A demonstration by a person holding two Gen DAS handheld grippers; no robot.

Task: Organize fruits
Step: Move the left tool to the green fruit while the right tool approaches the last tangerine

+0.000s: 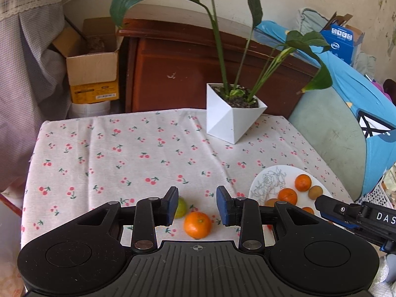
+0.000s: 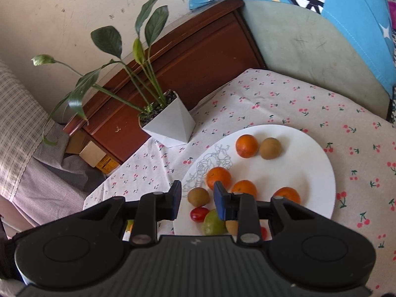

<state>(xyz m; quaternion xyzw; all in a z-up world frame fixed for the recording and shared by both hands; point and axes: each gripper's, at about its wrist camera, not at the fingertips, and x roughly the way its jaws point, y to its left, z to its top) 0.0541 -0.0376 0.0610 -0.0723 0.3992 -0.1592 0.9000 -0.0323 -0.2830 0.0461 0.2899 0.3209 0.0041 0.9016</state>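
Hovering low over a cherry-print tablecloth [image 1: 138,153], the left gripper [image 1: 197,204] holds its blue-padded fingers spread apart with nothing between them. A smooth round orange [image 1: 197,224] lies on the cloth just below the gap, left of the plate. A pale green fruit [image 1: 180,206] sits beside it, half hidden behind the left pad, so its full shape cannot be made out.

The right gripper [image 2: 196,199] hangs above the near edge of the white plate [image 2: 309,153], fingers likewise parted and empty. Under it on the plate lie a glossy red cherry tomato [image 2: 198,214], a translucent green grape [image 2: 213,222] partly covered by the gripper body, and a matte brown kiwi-like fruit [image 2: 198,196]. Another brown fruit [image 2: 231,226] and something red [image 2: 263,232] peek out between the gripper's black arms, too hidden to name.

Farther across the plate rest four dimpled oranges, one at the far side [image 2: 246,146] next to a second brown fruit [image 2: 270,148]. A grey line drawing of a rose [image 2: 212,159] marks the plate's left rim.

Beyond the plate, at the table's back edge, stands a faceted white pot [image 1: 231,121] with dark gravelly soil and long glossy green leaves. Behind it is a reddish wooden cabinet [image 1: 173,74], scuffed in places, with an open cardboard box [image 1: 92,74] to its left. A blue cloth [image 2: 346,12] draped over a green cushion is cut off by the frame.
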